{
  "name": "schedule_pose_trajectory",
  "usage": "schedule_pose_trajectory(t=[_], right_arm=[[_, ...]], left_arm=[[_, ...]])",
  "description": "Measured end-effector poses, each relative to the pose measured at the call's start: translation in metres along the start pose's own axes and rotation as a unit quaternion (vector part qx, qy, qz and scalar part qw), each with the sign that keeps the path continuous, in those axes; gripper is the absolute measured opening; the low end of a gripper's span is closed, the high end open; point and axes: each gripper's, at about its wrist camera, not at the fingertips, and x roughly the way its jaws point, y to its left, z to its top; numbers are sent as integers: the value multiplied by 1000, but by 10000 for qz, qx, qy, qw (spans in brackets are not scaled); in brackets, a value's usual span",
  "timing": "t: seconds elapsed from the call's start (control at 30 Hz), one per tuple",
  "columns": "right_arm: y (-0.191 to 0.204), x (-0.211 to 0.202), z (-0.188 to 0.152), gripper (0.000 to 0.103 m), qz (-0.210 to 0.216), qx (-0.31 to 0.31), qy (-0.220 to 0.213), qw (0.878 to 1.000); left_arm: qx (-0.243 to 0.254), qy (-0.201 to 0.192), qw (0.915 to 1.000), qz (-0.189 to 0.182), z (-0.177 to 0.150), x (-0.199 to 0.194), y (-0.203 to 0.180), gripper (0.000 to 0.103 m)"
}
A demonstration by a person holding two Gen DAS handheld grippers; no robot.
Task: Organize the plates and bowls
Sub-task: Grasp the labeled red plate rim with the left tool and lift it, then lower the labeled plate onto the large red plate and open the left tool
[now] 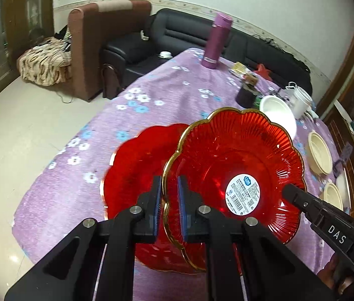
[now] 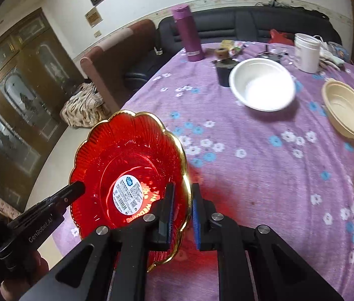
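Left claw: your left claw (image 1: 169, 195) straddles the gold rim of the red scalloped plate (image 1: 239, 165) at the lower centre of the left wrist view; the blue pads (image 1: 182, 205) stand narrowly apart, one each side of the rim, and whether they actually pinch it you cannot tell from here.
Right claw: your right claw (image 2: 182, 210) sits on the opposite edge of the same plate (image 2: 126, 165), low and centre in the right wrist view, jaws narrowly parted around the gold rim with a visible gap on the outer side.
Plate position: it is tilted and off the table (image 2: 264, 170), held between both claws, overlapping a second red plate (image 1: 136, 165) that lies on the cloth in the lower left-centre of the left view.
Step in hand: by my reading, you are stacking the lifted plate onto the one lying below.
Next move: level the plate, centre it over the lower one so the scallops nest, lower it and only then widen both claws; a one-sided release would likely let it slide.
Still to sort: a white bowl (image 2: 262, 87) upper centre-right, and two cream bowls (image 2: 347, 107) at the right edge.
Writing: "DAS" on the right tool seen in the left view; "GenRobot.AI" on the left tool in the right view; a round white barcode sticker (image 2: 128, 195) at the plate's centre, print too small to read; mirrored gold lettering beside it, not legible.
Background: a purple flask (image 2: 187, 32) near the table's far edge.
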Motion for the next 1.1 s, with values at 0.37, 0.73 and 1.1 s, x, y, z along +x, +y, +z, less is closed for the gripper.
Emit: schedule_pose_trajectory(t=[0.37, 0.73, 1.1], right_arm=[[15, 36, 1, 13, 26, -142, 330, 9994], [18, 58, 1, 13, -5, -167, 517, 9985], [37, 73, -2, 14, -243, -428, 655, 9966]], left_arm=[[-118, 182, 9995, 233, -5, 20, 22, 10], [-130, 306, 9984, 456, -5, 37, 25, 11], [-155, 479, 9955, 799, -10, 54, 30, 15]])
